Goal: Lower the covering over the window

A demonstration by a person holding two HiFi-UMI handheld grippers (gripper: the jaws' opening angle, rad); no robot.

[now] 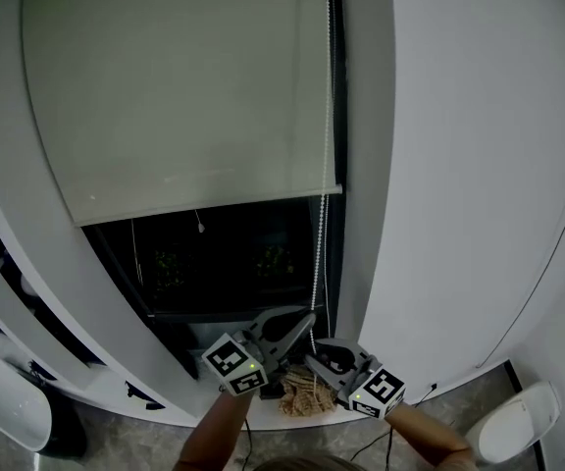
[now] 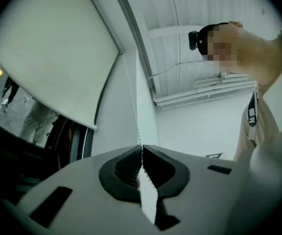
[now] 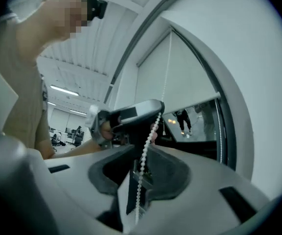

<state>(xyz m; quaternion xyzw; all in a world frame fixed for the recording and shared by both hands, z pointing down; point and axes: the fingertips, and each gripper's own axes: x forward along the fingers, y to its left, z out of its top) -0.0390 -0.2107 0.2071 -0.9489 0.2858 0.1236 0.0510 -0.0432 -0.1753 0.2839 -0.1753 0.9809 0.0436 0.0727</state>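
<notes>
A pale roller blind (image 1: 175,86) covers the upper part of the window, and its bottom rail (image 1: 214,204) hangs above the dark glass (image 1: 233,258). A white bead chain (image 1: 324,165) runs down the blind's right side. My left gripper (image 1: 307,320) is shut on the bead chain (image 2: 131,97) low down, and the beads pass between its pads at the left gripper (image 2: 142,151). Just below it my right gripper (image 1: 314,359) is shut on the same bead chain (image 3: 148,141), which threads through the right gripper (image 3: 143,163). The left gripper (image 3: 131,112) shows close above.
A white wall (image 1: 479,165) stands right of the window. A tan heap (image 1: 302,395) lies on the sill below the grippers. White rounded objects sit low left (image 1: 13,405) and low right (image 1: 513,425). A small cord (image 1: 200,226) dangles under the rail.
</notes>
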